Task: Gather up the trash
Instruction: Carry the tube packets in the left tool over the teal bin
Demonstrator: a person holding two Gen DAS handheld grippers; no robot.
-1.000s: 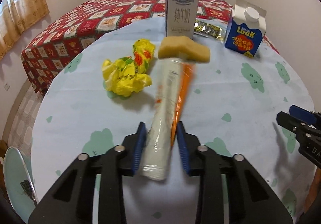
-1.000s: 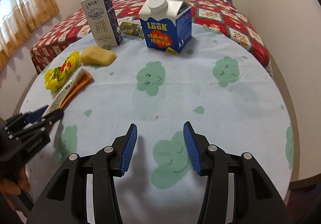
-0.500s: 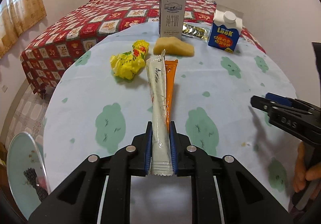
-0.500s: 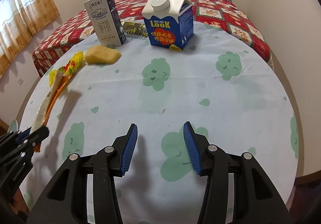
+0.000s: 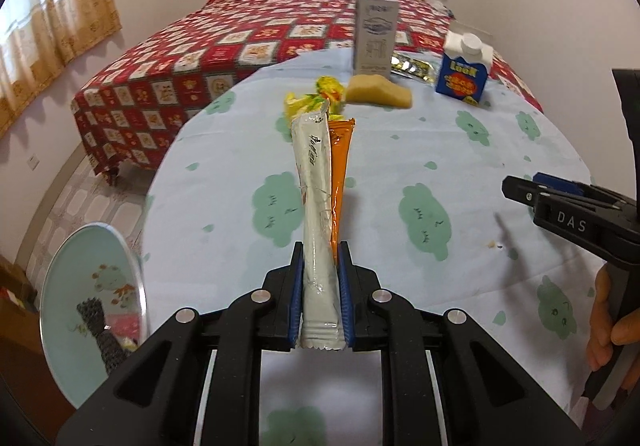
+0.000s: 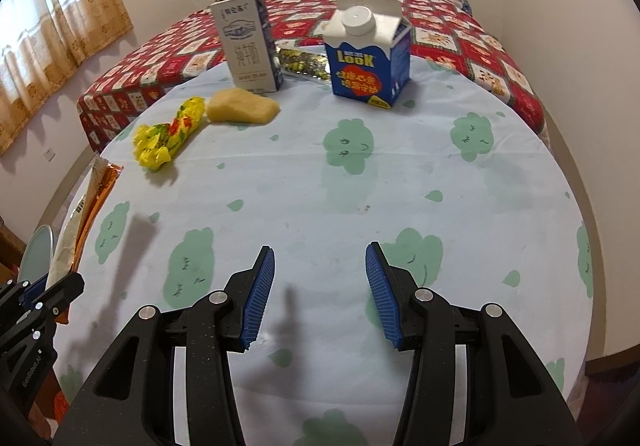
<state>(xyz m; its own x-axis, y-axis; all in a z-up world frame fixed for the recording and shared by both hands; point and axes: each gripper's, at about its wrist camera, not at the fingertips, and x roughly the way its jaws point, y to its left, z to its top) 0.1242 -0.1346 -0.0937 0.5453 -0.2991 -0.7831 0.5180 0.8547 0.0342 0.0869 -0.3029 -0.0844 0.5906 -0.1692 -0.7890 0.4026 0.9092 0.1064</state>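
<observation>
My left gripper [image 5: 319, 258] is shut on two long sachets, a white one [image 5: 314, 190] and an orange one [image 5: 340, 166], held above the round table's left part. They also show in the right wrist view [image 6: 86, 206]. My right gripper [image 6: 320, 286] is open and empty over the table's near middle; it also shows in the left wrist view [image 5: 536, 190]. On the table lie a crumpled yellow wrapper [image 6: 170, 134], a yellowish lump [image 6: 242, 111], a grey milk carton [image 6: 248, 42], a blue LOOK carton [image 6: 370, 58] and a foil packet [image 6: 304, 62].
The round table [image 6: 500, 206] has a pale blue cloth with green prints. A trash bin with an open round lid [image 5: 94, 294] stands on the floor by the table's left edge. A bed with a red quilt [image 5: 200, 58] is behind the table.
My left gripper closed on the two sachets, lifted them and drew back toward the table's near left side. The right gripper stayed open and shifted only slightly.
</observation>
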